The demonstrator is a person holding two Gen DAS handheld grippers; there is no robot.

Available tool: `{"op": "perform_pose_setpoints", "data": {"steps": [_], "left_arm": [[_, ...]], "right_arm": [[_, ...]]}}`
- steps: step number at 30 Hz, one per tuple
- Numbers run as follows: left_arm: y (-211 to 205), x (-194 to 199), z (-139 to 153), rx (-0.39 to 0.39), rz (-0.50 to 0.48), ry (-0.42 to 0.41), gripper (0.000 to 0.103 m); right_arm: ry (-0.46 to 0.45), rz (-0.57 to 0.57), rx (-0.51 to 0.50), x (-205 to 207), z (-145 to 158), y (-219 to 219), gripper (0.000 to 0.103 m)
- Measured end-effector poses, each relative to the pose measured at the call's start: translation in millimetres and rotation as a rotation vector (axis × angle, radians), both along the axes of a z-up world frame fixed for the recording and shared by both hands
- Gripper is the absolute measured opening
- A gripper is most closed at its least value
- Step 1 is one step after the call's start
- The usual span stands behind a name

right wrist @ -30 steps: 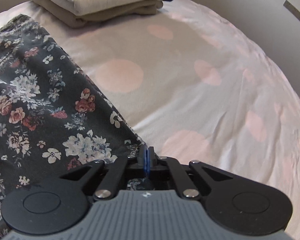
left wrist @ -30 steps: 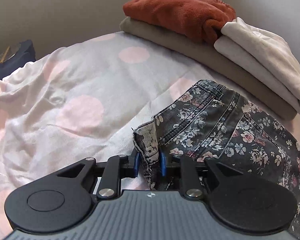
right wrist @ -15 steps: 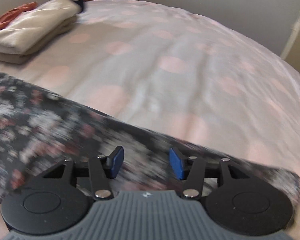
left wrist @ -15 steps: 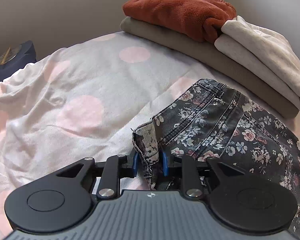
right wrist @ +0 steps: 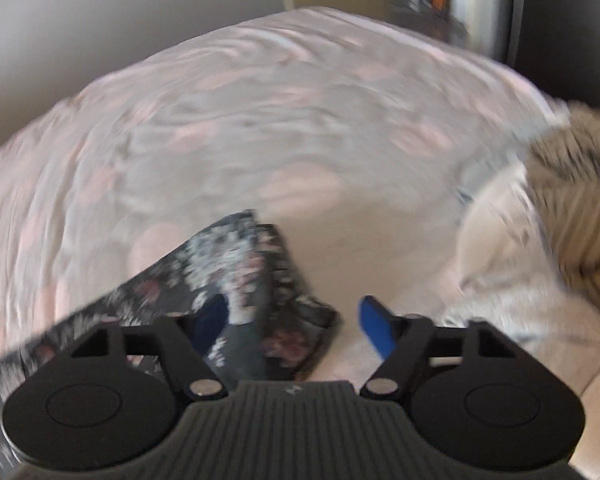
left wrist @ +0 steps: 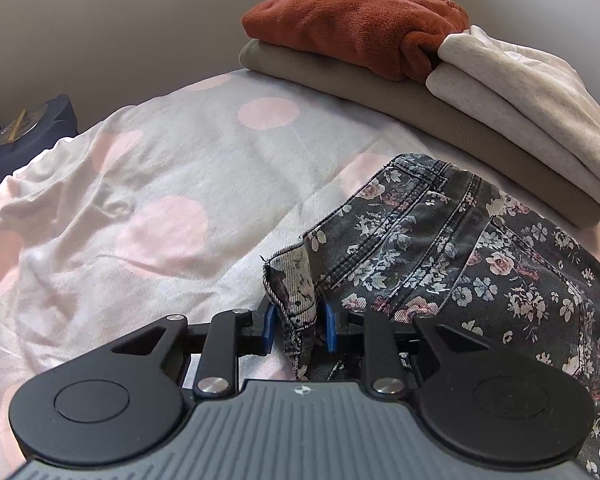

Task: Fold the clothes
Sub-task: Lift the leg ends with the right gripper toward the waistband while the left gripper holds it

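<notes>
Dark floral jeans (left wrist: 452,248) lie on the polka-dot bed sheet (left wrist: 160,184). My left gripper (left wrist: 298,326) has the jeans' waistband corner between its blue pads, which stand a little apart with the cloth in the gap. In the blurred right wrist view, my right gripper (right wrist: 296,328) is wide open over a leg end of the jeans (right wrist: 240,268), which lies crumpled between and under the fingers, not held.
A stack of folded clothes sits at the back: a rust fleece (left wrist: 360,24), an olive garment (left wrist: 380,92) and a cream top (left wrist: 532,108). A light striped heap of clothes (right wrist: 560,240) lies at the right. A dark nightstand (left wrist: 24,136) stands beyond the bed's left edge.
My right gripper opened, let go of the jeans' edge, and swung fast along the leg toward its end. My left gripper's pads have eased slightly apart around the waistband.
</notes>
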State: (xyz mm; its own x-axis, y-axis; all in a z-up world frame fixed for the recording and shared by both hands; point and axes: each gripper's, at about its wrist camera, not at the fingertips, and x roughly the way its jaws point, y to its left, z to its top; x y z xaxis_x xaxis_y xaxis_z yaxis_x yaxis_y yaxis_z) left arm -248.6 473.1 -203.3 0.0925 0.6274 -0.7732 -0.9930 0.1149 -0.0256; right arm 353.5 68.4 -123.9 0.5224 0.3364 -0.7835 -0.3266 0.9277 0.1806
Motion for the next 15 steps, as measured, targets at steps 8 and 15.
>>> {"op": "perform_pose_setpoints", "data": {"steps": [8,15], "left_arm": [[-3,7,-1,0.021,-0.009,0.049,0.022],[-6,15,-2,0.042,-0.024,0.102,0.022]], "right_arm": [[0.098,-0.165,0.18,17,-22,-46,0.037],[0.153,-0.21,0.347,27,-42,-52,0.045]]}}
